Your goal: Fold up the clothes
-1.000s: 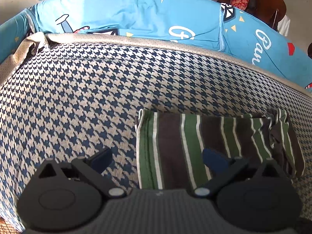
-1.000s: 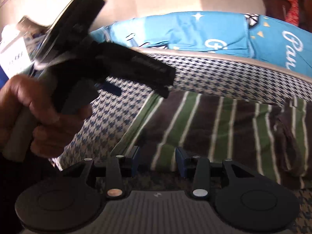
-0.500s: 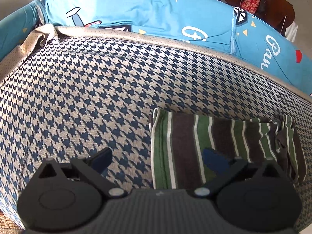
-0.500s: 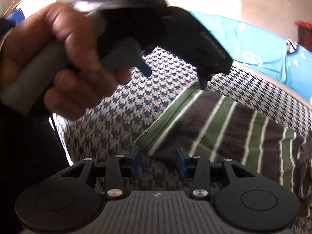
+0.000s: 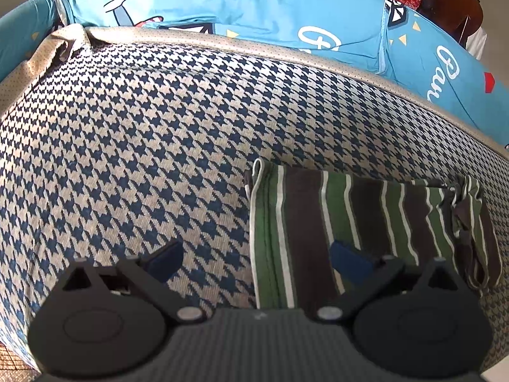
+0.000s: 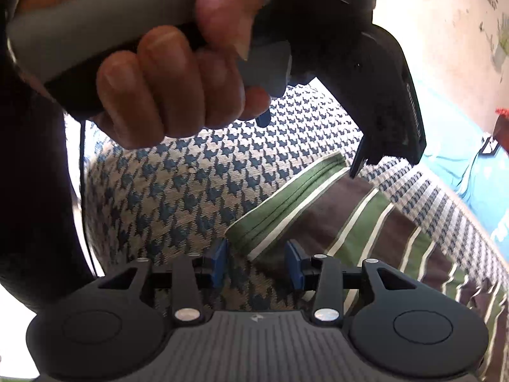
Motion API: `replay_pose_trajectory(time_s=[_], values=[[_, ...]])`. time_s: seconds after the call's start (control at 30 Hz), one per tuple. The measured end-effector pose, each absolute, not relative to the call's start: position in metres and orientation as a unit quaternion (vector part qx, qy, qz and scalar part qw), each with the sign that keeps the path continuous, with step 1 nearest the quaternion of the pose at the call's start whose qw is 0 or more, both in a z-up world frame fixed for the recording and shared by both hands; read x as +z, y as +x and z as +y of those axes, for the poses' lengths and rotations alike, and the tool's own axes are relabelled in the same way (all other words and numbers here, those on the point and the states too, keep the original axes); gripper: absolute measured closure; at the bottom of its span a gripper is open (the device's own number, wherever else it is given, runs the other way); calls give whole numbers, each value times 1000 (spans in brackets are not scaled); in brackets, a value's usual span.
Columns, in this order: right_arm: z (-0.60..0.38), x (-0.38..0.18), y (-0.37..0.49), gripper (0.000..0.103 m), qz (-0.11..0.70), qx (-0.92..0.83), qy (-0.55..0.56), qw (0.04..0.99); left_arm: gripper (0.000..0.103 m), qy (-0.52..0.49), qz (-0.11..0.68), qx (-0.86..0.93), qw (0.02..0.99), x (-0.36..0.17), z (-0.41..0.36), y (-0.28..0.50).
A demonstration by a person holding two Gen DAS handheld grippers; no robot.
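Your right gripper (image 6: 256, 259) has rolled and dropped toward the near left corner of the folded striped garment (image 5: 366, 232) since a second ago; your left hand (image 6: 171, 86) now fills the top of the right wrist view, much closer than before. Your left gripper (image 5: 254, 256) has barely shifted, and the garment has slid slightly right in its view.

Left to right in the left wrist view: houndstooth cover (image 5: 143, 146) spreads across the left and middle, tan edging along its far side, blue printed sheet (image 5: 241, 3) behind it. Your left gripper's jaws stand wide apart, released, nothing between the pads; its left blue pad is over bare houndstooth, its right one over the garment. The garment lies flat on the cover at right, folded into a rectangle, green, brown and white stripes, with a bunched bit at its right end.

Right wrist view: your left hand clenches the grey handle of the left gripper, whose black body hangs above the garment's left edge. Below, your right gripper's jaws are partly apart, not gripping; the garment's corner sits just ahead of the gap, pads not pressing it. Whether the pads touch the cover you can't tell.
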State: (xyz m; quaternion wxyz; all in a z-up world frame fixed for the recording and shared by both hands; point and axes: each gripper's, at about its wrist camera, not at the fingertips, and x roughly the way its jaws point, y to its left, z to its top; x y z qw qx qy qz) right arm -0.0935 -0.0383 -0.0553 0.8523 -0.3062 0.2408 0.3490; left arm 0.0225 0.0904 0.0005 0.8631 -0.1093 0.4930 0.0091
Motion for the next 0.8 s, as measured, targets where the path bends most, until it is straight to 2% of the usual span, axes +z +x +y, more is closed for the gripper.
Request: replay_pose_trajectory(time_s=[0.1,0.13,0.17,0.27,0.4,0.67,0.8], values=[[-37,-60,-95,64,221,345,-327,852,1,-127,502,2,856,-3,94,24],[-36,-62,-97,69,211,344,-337,851,1,-132,504,1,853,-4,96,24],[-35,-64,-98,80,206,345,-344,849,1,-136,506,1,852,-5,97,24],[-34,-67,-100,94,198,343,-350,849,1,-143,508,-2,850,-6,100,23],[-44,-57,-89,95,209,334,-306,866,1,-157,516,-8,842,-10,103,23],[-88,-27,-54,95,258,333,-145,895,1,-199,533,-51,821,-19,101,23],[-103,-20,-47,95,261,332,-114,899,2,-211,535,-75,814,-23,95,26]])
